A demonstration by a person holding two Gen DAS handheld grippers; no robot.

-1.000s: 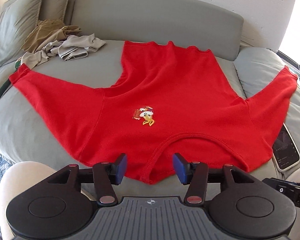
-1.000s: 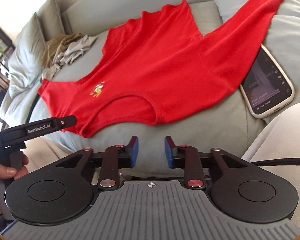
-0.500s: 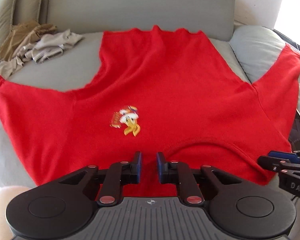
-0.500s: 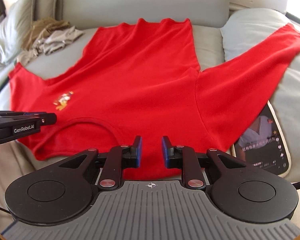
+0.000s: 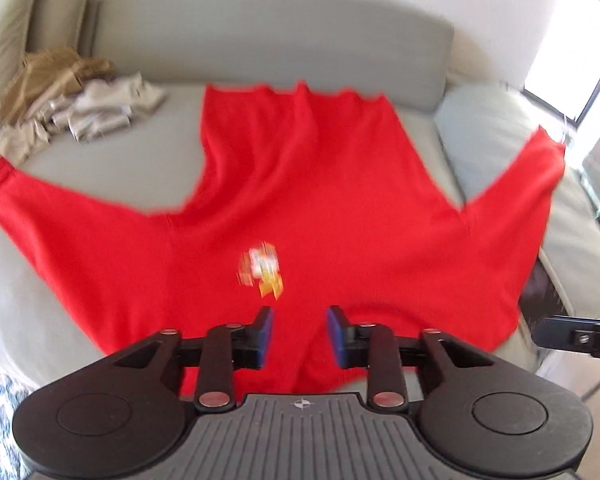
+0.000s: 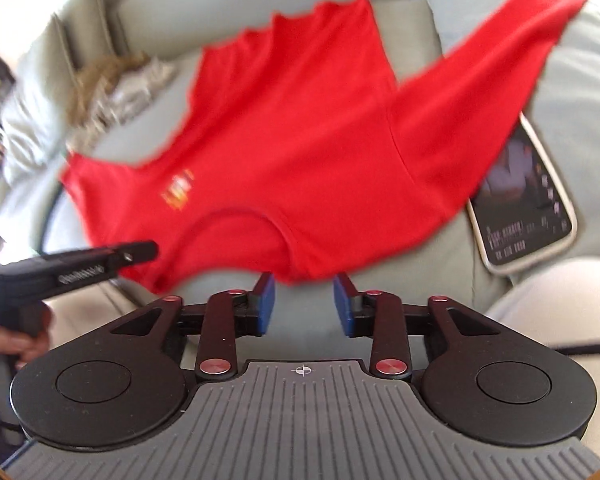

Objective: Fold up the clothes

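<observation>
Lying flat on a grey sofa (image 5: pixel 112 168), a red shirt (image 5: pixel 320 208) is seen with both sleeves spread and its collar toward the cameras. At ten o'clock in the left wrist view, a heap of beige clothes (image 5: pixel 72 100) is piled on the seat. The left gripper (image 5: pixel 300 336) is held over the collar with its jaws parted and nothing between them. In the right wrist view, the right gripper (image 6: pixel 304 300) is likewise parted and holds nothing, just short of the collar edge. At three o'clock there, a phone (image 6: pixel 528 200) is lying beside the right sleeve.
</observation>
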